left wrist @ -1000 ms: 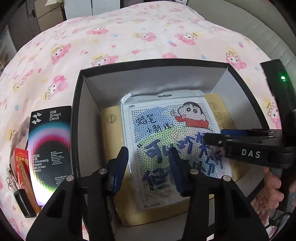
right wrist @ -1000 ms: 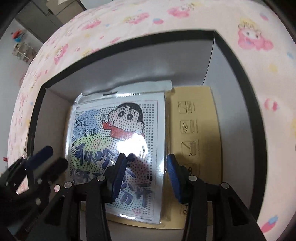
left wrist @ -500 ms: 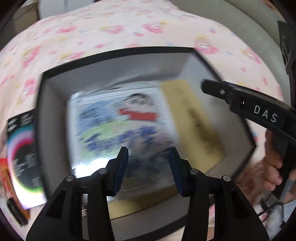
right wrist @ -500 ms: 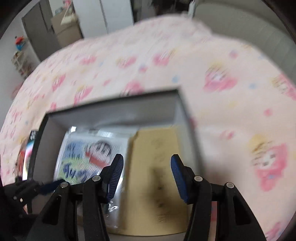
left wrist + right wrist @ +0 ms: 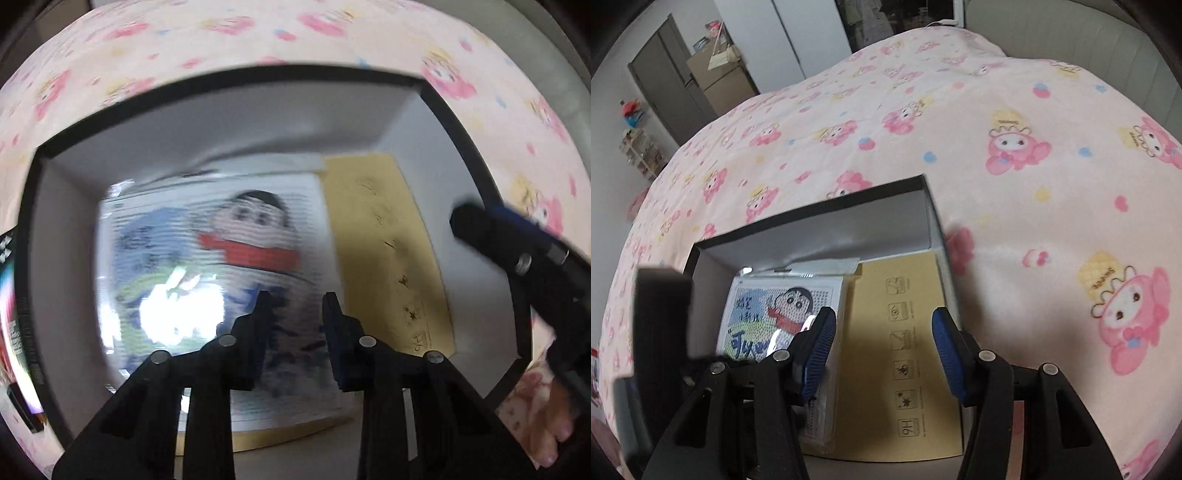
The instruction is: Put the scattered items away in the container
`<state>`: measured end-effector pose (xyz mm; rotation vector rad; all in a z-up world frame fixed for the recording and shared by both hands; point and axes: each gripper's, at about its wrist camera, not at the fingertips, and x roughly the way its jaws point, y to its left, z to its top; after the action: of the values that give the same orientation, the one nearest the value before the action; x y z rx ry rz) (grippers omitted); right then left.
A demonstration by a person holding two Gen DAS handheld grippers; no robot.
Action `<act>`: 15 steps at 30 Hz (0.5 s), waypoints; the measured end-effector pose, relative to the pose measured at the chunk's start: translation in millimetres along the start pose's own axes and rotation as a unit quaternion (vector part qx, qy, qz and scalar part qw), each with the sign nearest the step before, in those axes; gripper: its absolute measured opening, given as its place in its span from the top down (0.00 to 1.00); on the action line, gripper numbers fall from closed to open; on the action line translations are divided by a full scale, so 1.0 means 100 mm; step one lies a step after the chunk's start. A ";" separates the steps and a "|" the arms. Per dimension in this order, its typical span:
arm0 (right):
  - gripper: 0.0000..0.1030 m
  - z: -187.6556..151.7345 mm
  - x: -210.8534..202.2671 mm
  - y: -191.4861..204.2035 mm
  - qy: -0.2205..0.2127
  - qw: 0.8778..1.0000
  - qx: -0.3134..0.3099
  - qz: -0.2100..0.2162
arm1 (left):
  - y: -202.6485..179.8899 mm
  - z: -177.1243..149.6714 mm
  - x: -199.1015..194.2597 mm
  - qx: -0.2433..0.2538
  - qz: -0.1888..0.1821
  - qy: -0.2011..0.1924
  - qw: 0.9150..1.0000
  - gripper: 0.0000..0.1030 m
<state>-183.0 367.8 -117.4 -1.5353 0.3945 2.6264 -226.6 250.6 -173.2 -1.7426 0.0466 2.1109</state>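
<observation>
Far left, outside the box: a black packet with a rainbow print (image 5: 9, 295), only its edge showing, lying on the bedspread just beside the box's left wall. A red and a black item sit below it at the picture's rim, too cut off to identify.

Black box (image 5: 236, 79), open-topped, grey-white inside, resting on a pink cartoon-print bedspread (image 5: 1015, 155). It fills most of the left wrist view and sits at the lower left of the right wrist view.

Inside the box, left half: a clear-wrapped cartoon bead kit (image 5: 783, 306), flat, picture side up, showing a boy in a red scarf with blue characters; glare on its wrap. It lies on top of the envelope and overlaps that item's left part.

Inside the box, right half: a flat yellow-brown envelope (image 5: 908, 332) printed with a column of small icons, lying on the box floor against the right wall.

Left gripper (image 5: 295, 306): above the kit's near part, pointing steeply down. Jaws closing, now narrowly apart, with nothing between them; the kit lies below, not pinched. View is motion-blurred.

Right gripper (image 5: 882, 332): above the box's near right part, over the envelope. Blue-padded jaws spread wide, nothing between them. In the left wrist view it enters from the right edge, with a person's hand (image 5: 543, 417) below it.

Far background, left: grey door, brown cabinet, white wardrobe.
</observation>
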 end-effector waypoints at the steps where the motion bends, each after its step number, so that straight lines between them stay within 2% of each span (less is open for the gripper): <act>1: 0.51 0.00 0.02 0.03 0.005 1.000 -0.005 0.000 | 0.09 0.02 -0.06 -0.011 -0.025 -0.001 1.000 0.70; 2: 0.51 0.01 0.05 0.06 0.011 1.000 -0.012 0.001 | 0.16 0.04 -0.11 -0.018 -0.038 0.000 0.999 0.69; 3: 0.51 0.05 0.11 0.10 0.019 1.000 -0.020 0.004 | 0.24 0.08 -0.16 -0.024 -0.034 -0.003 0.999 0.67; 5: 0.51 0.15 0.25 0.17 0.045 0.998 -0.027 0.019 | 0.36 0.24 -0.23 -0.030 0.007 -0.014 0.999 0.65; 8: 0.51 0.29 0.53 0.29 0.099 0.992 -0.031 0.066 | 0.54 0.55 -0.18 -0.034 0.030 -0.016 0.999 0.63; 11: 0.51 0.32 0.71 0.38 0.116 0.991 -0.033 0.058 | 0.65 0.74 -0.07 -0.036 0.047 -0.009 0.998 0.63; 15: 0.51 0.20 0.87 0.44 0.127 0.990 -0.038 0.053 | 0.82 0.81 0.13 -0.025 0.081 0.008 0.996 0.63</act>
<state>-251.4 324.9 -175.7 -1.9335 0.4076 2.5556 -330.3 201.1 -186.0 -1.8408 0.1462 2.2286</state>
